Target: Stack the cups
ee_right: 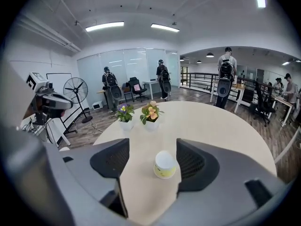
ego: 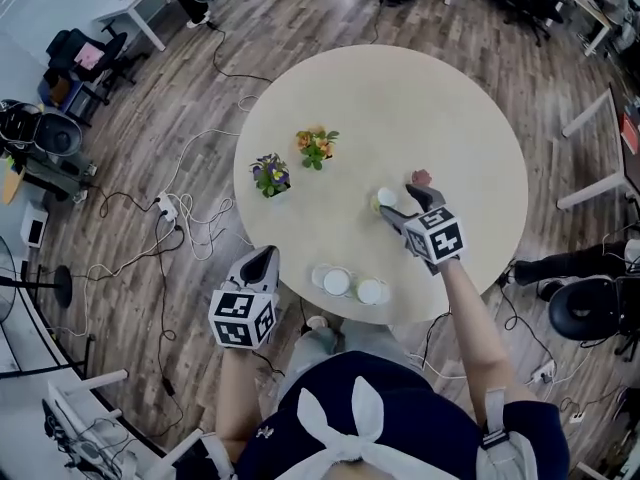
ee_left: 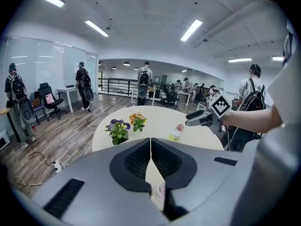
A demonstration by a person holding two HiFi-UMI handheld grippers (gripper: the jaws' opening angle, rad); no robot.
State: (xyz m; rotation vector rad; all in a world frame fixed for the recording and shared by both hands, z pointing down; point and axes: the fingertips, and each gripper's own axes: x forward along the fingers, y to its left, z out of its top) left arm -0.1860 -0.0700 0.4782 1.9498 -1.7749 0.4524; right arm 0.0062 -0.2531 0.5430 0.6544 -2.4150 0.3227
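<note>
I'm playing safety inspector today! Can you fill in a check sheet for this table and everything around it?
Surface: round beige table, dry-looking, no spills seen.
Job's things: yellow-green cup mid-table; two more cups side by side at the near edge; none stacked.
Clutter: two flower pots; small pink thing, too small to tell.
Grippers: right gripper open, jaws either side of the yellow-green cup, not touching it; left gripper shut, empty.
Cables: cords and a power strip on the floor.
Surroundings: wood floor, office chair, people standing.
</note>
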